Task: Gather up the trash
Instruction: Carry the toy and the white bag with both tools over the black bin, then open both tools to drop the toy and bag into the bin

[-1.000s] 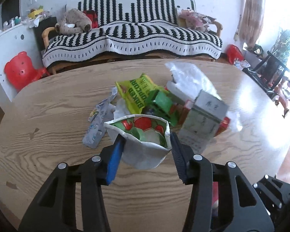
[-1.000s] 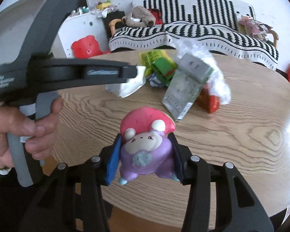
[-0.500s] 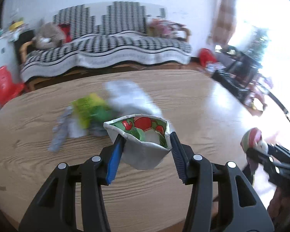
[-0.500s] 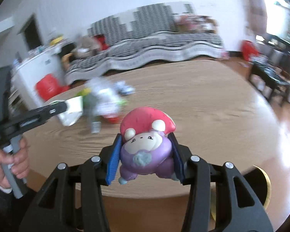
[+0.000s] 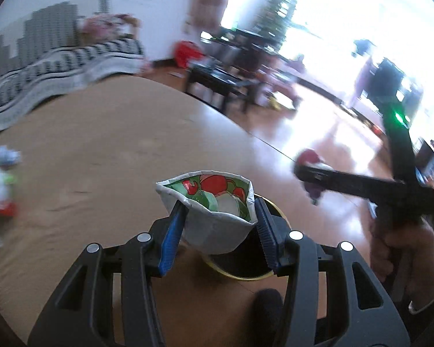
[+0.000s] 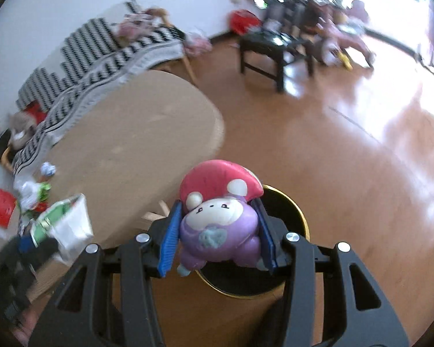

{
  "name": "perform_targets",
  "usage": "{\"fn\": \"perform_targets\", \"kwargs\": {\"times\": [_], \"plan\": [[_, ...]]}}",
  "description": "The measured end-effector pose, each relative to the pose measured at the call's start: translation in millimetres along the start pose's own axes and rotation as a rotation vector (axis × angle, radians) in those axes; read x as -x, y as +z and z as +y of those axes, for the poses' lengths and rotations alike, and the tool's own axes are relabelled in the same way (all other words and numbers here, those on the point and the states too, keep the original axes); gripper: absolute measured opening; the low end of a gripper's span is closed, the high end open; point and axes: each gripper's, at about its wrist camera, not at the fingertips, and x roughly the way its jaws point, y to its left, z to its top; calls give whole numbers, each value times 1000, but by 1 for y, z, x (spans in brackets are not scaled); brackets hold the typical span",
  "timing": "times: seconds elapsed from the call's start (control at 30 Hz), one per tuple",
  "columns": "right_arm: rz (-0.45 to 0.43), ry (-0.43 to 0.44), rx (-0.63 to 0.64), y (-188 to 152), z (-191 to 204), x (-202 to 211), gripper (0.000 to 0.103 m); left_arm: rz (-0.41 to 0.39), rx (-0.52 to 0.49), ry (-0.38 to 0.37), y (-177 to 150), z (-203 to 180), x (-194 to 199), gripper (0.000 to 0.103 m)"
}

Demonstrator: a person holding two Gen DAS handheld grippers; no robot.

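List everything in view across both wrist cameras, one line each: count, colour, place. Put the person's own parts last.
Paper cup: one, white with red and green print, clamped in the left hand-held gripper.
Mushroom-cap toy: one, purple with a red cap, clamped in the right hand-held gripper.
Bin: one, black with a gold rim, on the floor below both held things.
Table: one, light wood, left of the bin.
Litter pile: one, mixed white, green and red, blurred, on the table.
Sofa: one, black-and-white striped cover, behind the table.
Side table: one, black, by the window.
Left hand-held gripper: black, blue pads.
Right hand-held gripper: black, blue pads.
Hand: one, gripping the right handle.
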Motion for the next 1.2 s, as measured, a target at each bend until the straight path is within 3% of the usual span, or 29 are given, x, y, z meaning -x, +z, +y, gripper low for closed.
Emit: {"fn": "perform_targets", "kwargs": {"times": [0.17, 0.3, 0.47, 0.73, 0.87, 0.97, 1.03, 1.2], "plan": [[58, -31, -96, -6, -46, -9, 49, 99, -47, -92, -9, -38, -57, 48], [95, -25, -128, -9, -56, -16, 49, 158, -64, -98, -12, -48, -97, 48], [114, -9, -145, -5, -54, -20, 50, 197, -59, -92, -12, -52, -120, 48], [105, 7, -140, -1, -47, -19, 51, 193, -49, -82, -16, -57, -115, 49], [101, 13, -138, -1, -45, -17, 59, 184, -55, -78, -18, -57, -115, 52], [84, 23, -148, 0, -44, -13, 71, 182, -52, -75, -19, -59, -113, 62], [71, 24, -144, 2, -42, -10, 71, 173, -52, -71, -18, -60, -111, 69], [59, 27, -141, 2, -38, -8, 73, 171, -53, -71, -18, -62, -109, 72]]}}
